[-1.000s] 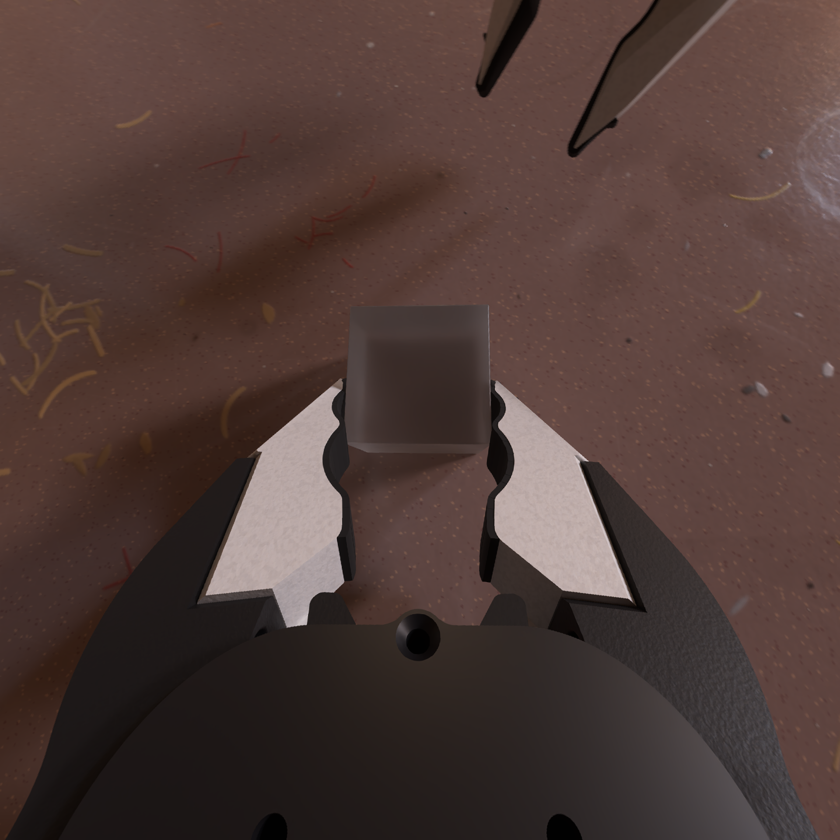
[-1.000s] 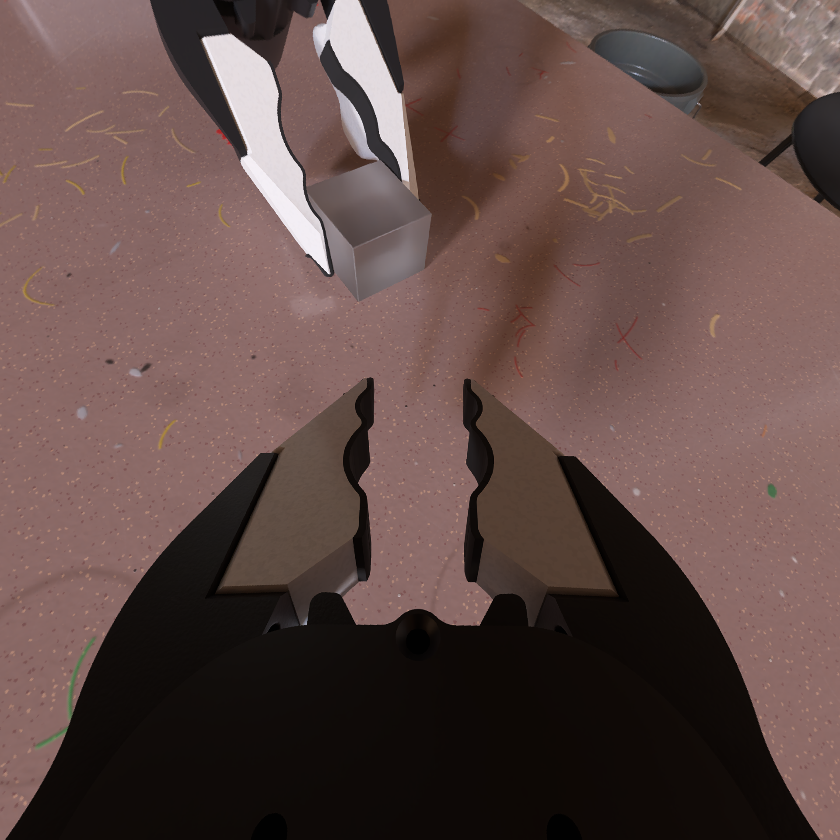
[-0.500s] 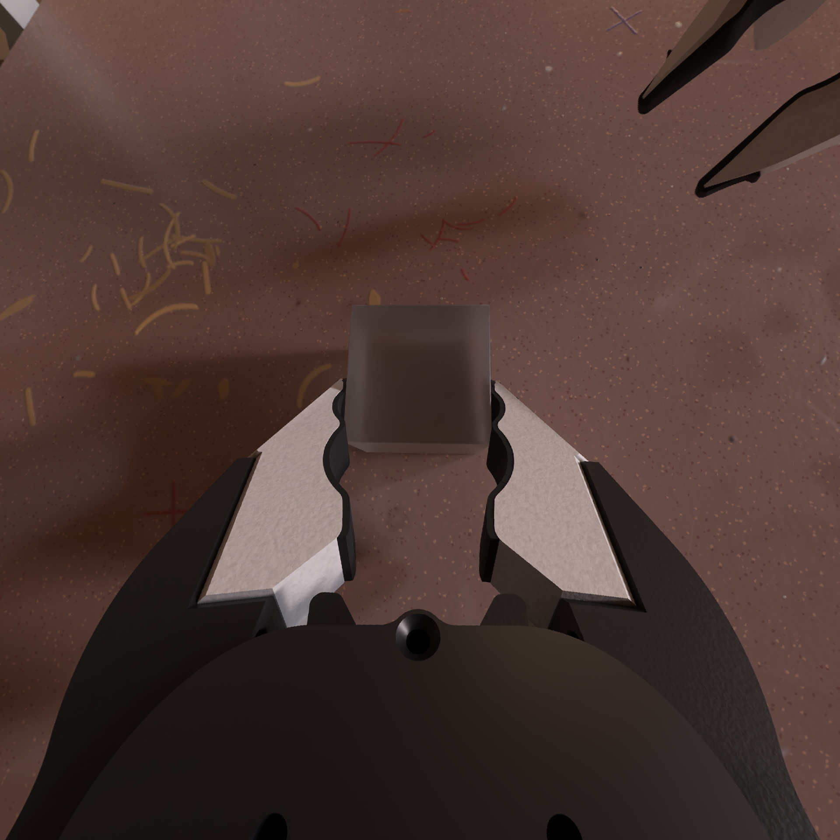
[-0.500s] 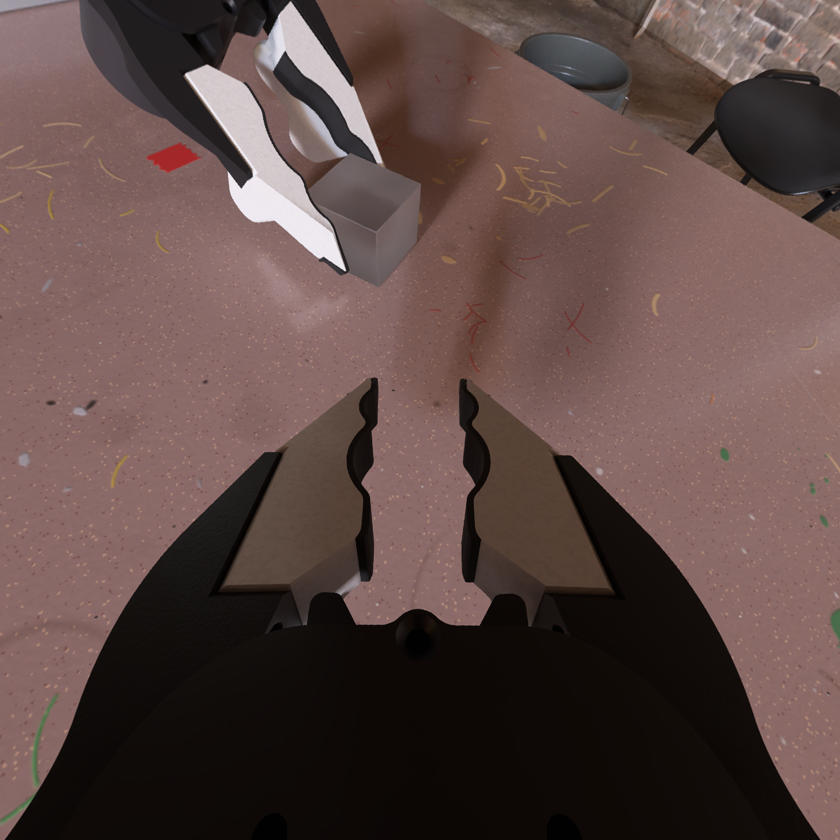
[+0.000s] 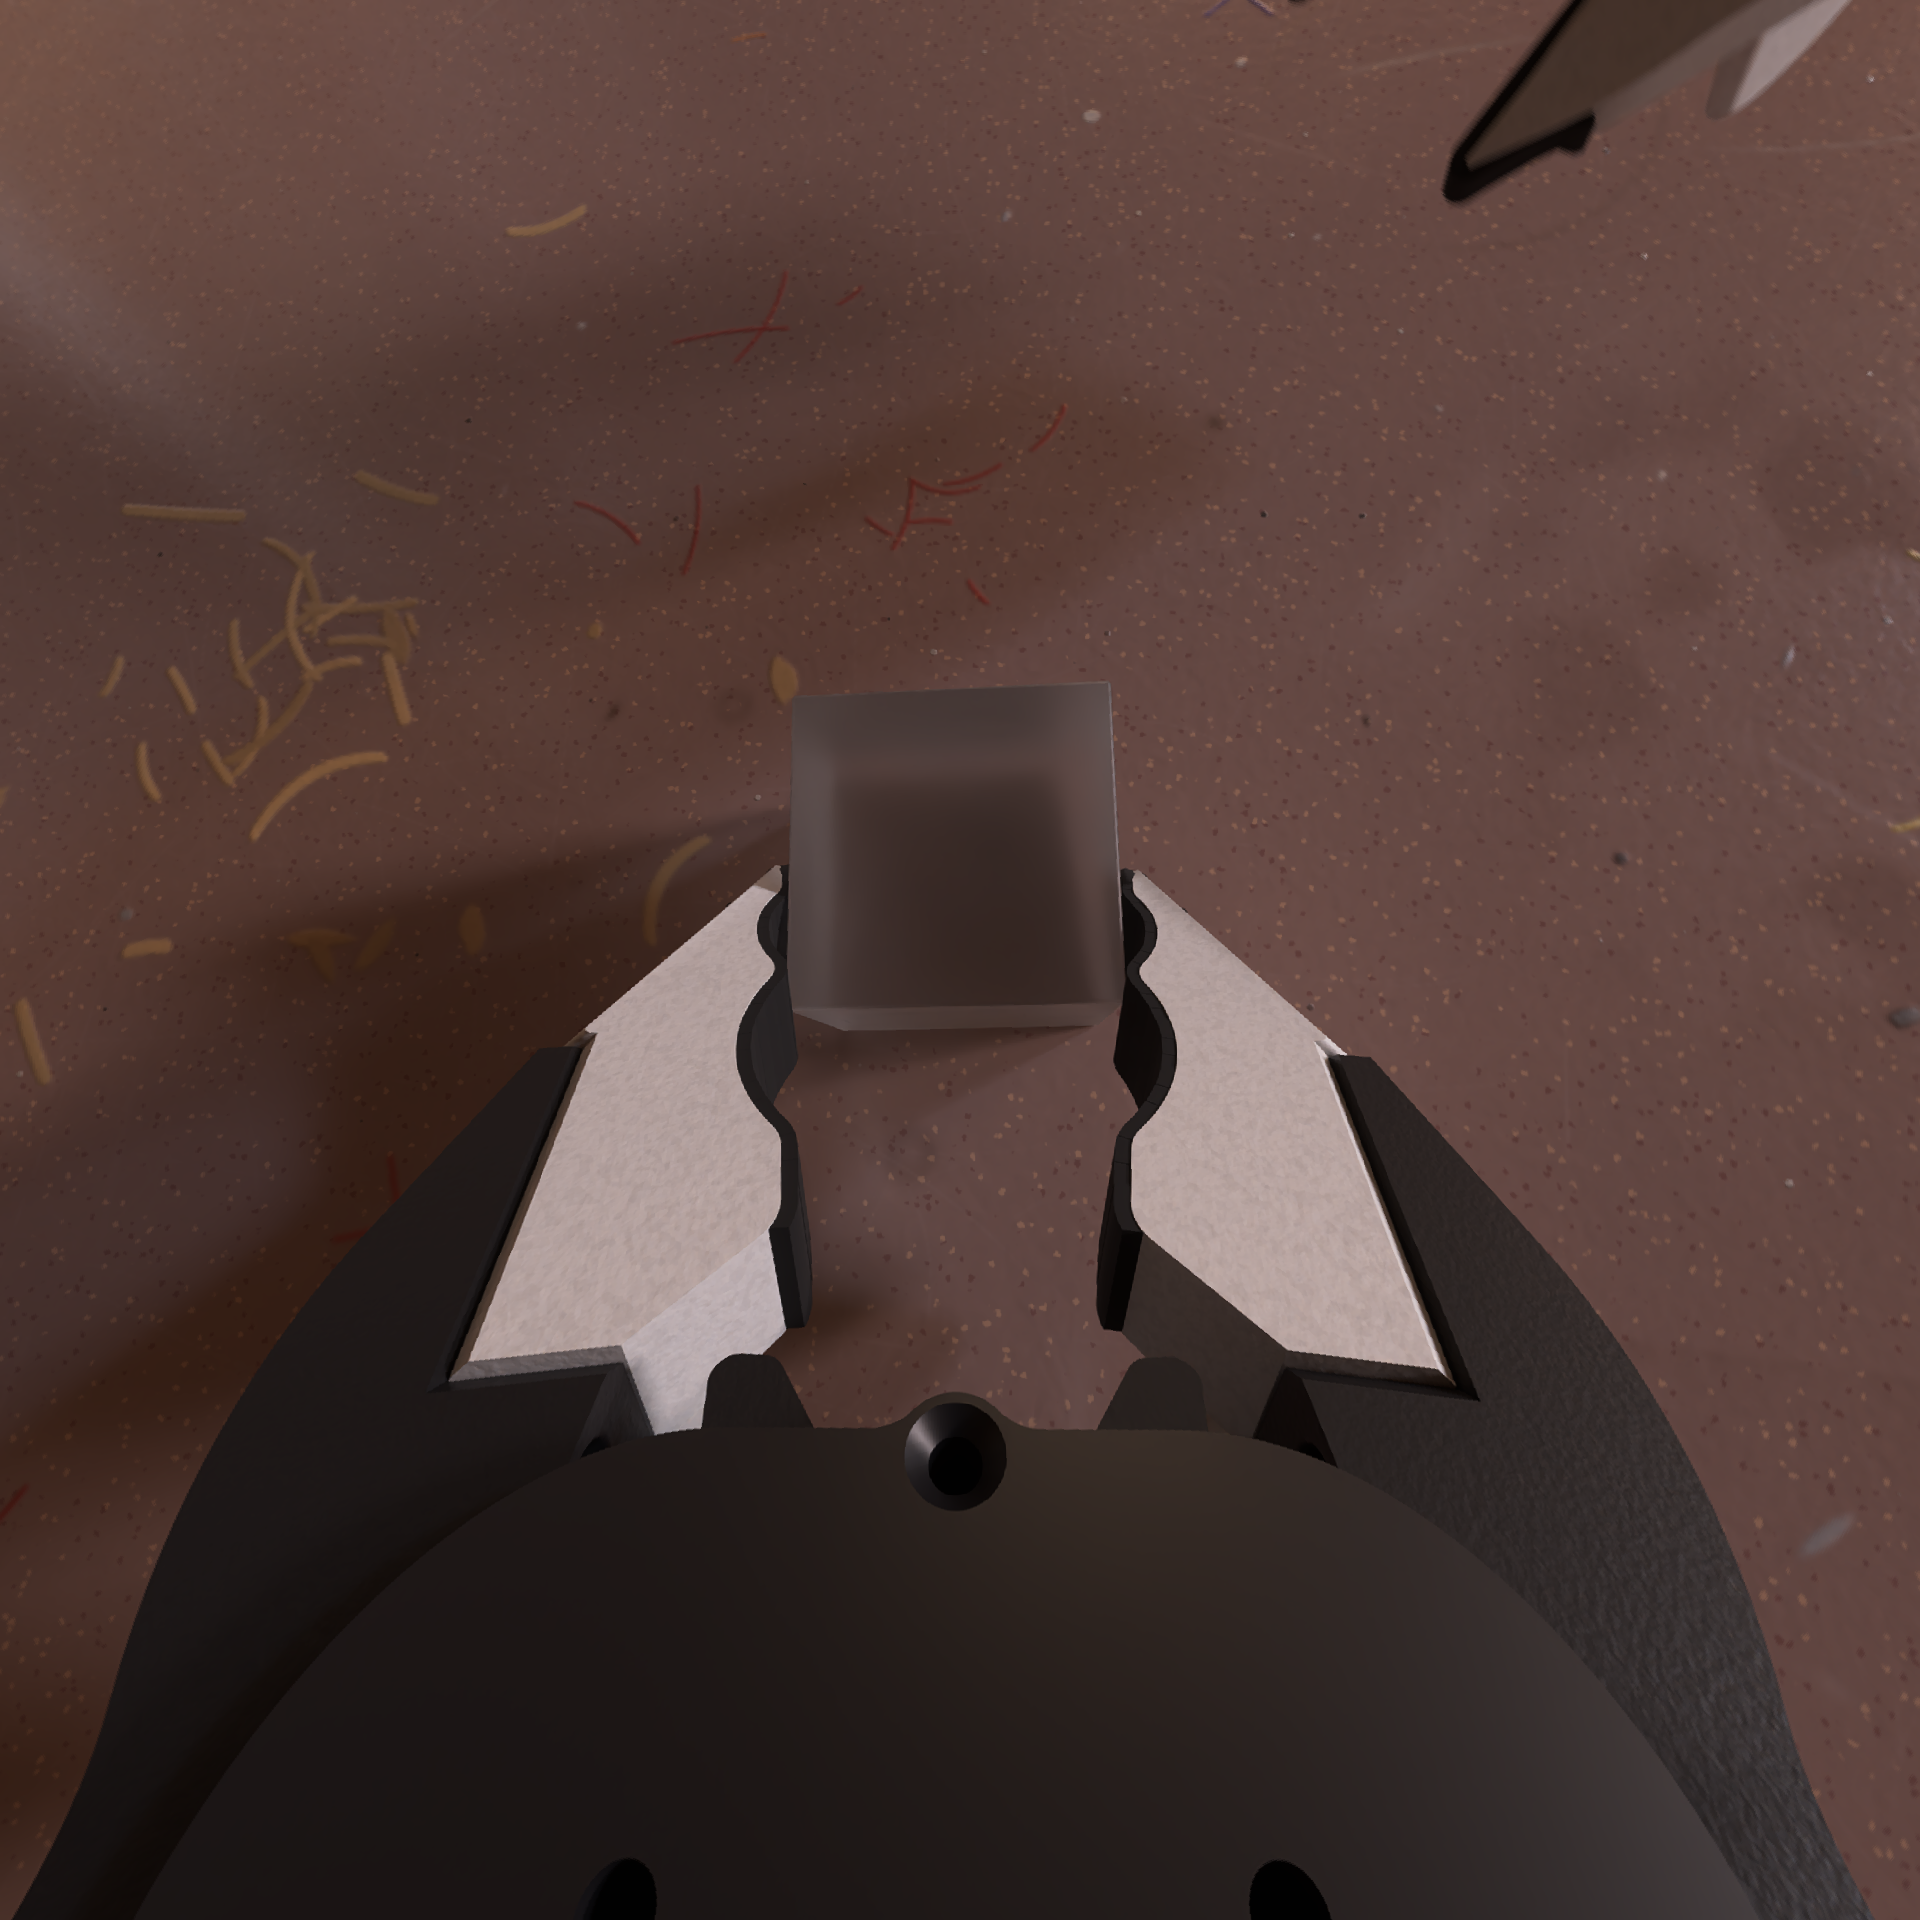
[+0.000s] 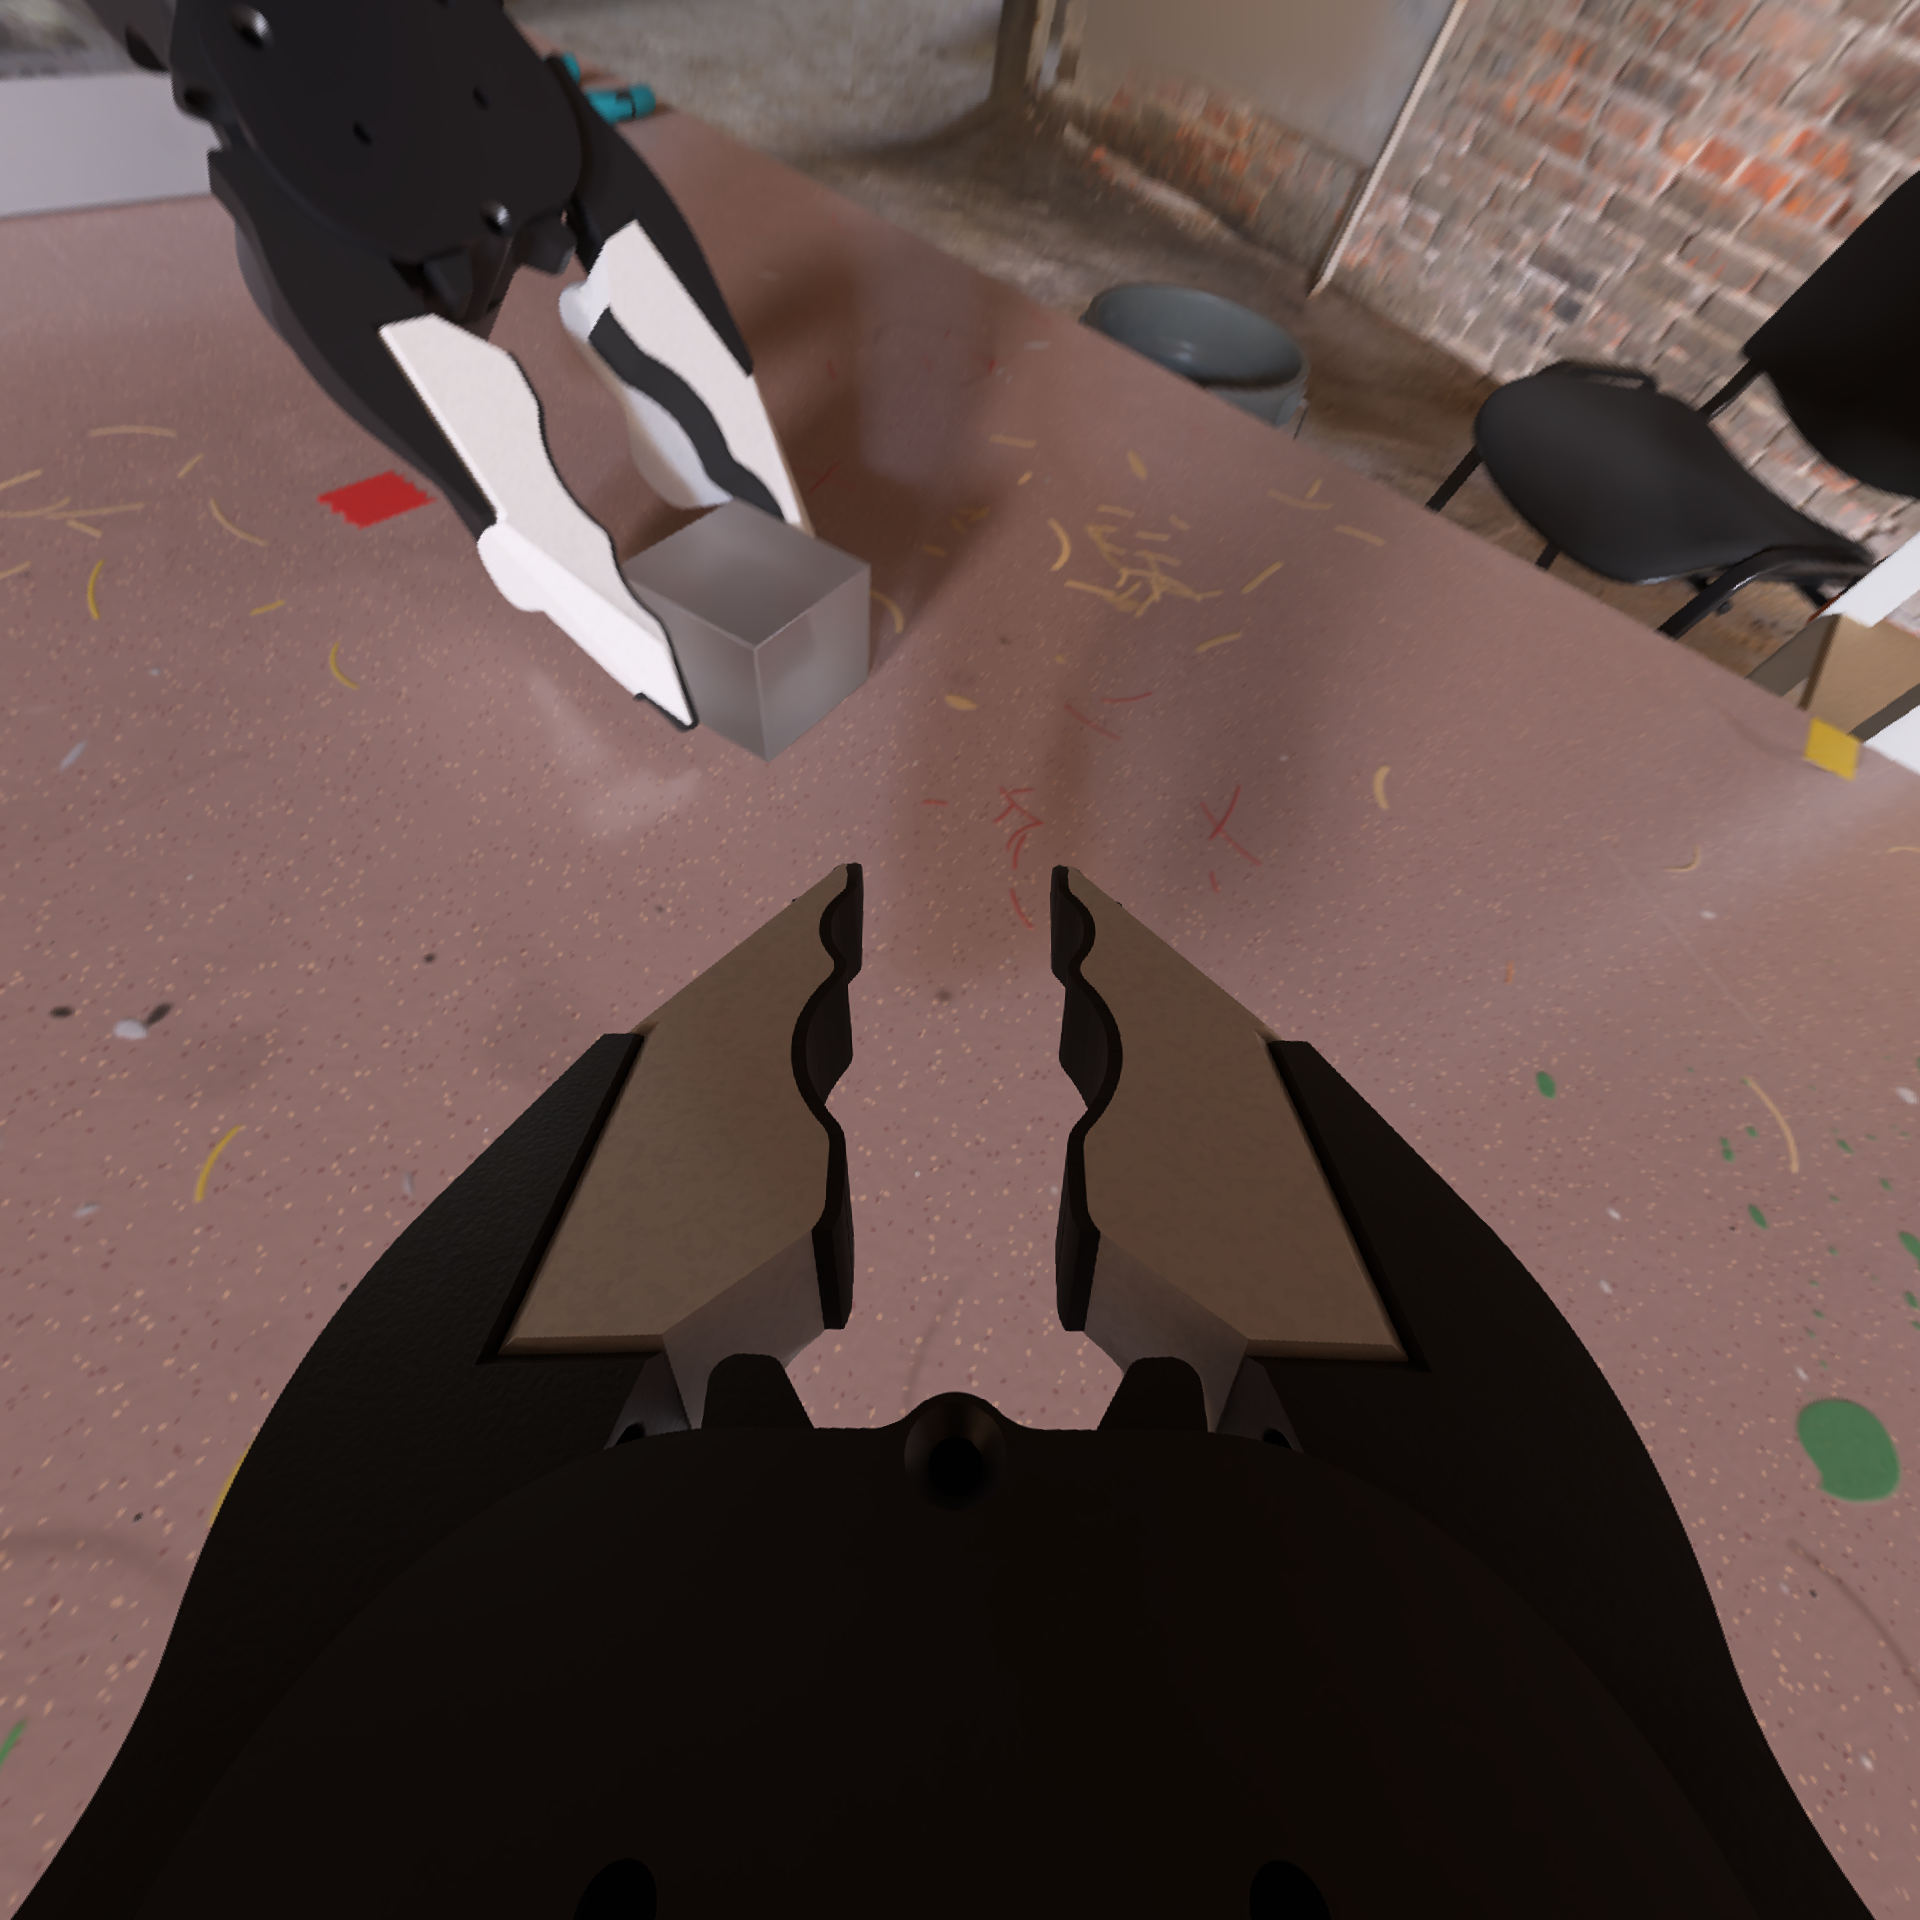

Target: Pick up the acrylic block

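Note:
The acrylic block (image 5: 951, 862) is a frosted grey translucent cube. My left gripper (image 5: 951, 894) is shut on it, its white fingertips pressing the block's two sides, and holds it above the brown speckled table. In the right wrist view the same block (image 6: 764, 634) hangs between the white fingers (image 6: 561, 561) of the left gripper, clear of the table surface. My right gripper (image 6: 956, 883) is open and empty, over the table in front of the block. One of its brown fingers (image 5: 1538, 125) shows at the top right of the left wrist view.
The table (image 6: 312, 883) bears yellow and red scratch marks, a red patch (image 6: 369, 499) and green spots (image 6: 1849, 1449). Beyond its far edge stand a grey bin (image 6: 1195, 343), a black chair (image 6: 1652, 488) and a brick wall (image 6: 1621, 156).
The left gripper has lifted the block higher off the table. The right gripper has tilted up and drawn back, so more of the room shows beyond the table.

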{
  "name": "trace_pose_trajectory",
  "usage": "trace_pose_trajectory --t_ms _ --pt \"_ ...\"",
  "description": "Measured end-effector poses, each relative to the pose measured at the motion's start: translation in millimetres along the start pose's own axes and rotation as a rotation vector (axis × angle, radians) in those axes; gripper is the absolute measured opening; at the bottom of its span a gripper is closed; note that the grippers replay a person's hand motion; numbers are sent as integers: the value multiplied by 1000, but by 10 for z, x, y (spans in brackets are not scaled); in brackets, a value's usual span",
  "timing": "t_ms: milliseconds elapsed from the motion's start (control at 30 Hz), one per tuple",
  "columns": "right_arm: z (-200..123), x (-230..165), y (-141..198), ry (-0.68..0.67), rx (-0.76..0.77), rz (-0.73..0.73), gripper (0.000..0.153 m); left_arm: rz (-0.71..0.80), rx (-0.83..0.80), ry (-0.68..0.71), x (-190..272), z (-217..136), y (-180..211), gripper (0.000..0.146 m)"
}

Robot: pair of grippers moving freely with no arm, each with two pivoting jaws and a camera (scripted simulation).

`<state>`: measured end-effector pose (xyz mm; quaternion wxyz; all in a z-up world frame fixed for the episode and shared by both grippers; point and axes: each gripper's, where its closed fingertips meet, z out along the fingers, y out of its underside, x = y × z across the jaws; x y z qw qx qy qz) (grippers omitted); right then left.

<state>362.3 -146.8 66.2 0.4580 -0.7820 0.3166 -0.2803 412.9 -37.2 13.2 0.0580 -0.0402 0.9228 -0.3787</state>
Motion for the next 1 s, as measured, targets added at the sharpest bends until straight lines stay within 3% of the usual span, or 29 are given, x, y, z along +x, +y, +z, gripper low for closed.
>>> trace_pose_trajectory --t_ms 267,433,567,800,1000 --pt "-115 225 -195 109 166 46 36 37 46 17 19 -53 -11 61" --pt "-214 370 -282 149 270 121 37 -5 256 -26 -114 -288 -320 61" --pt "-217 443 -284 170 288 152 39 -74 468 -215 -492 -709 -569 61" --pt "-195 485 -344 211 314 124 38 -164 685 -762 -1517 -1924 -845 61" --pt "-256 617 -432 263 371 161 39 -240 792 -988 -2309 -2741 -1140 61"
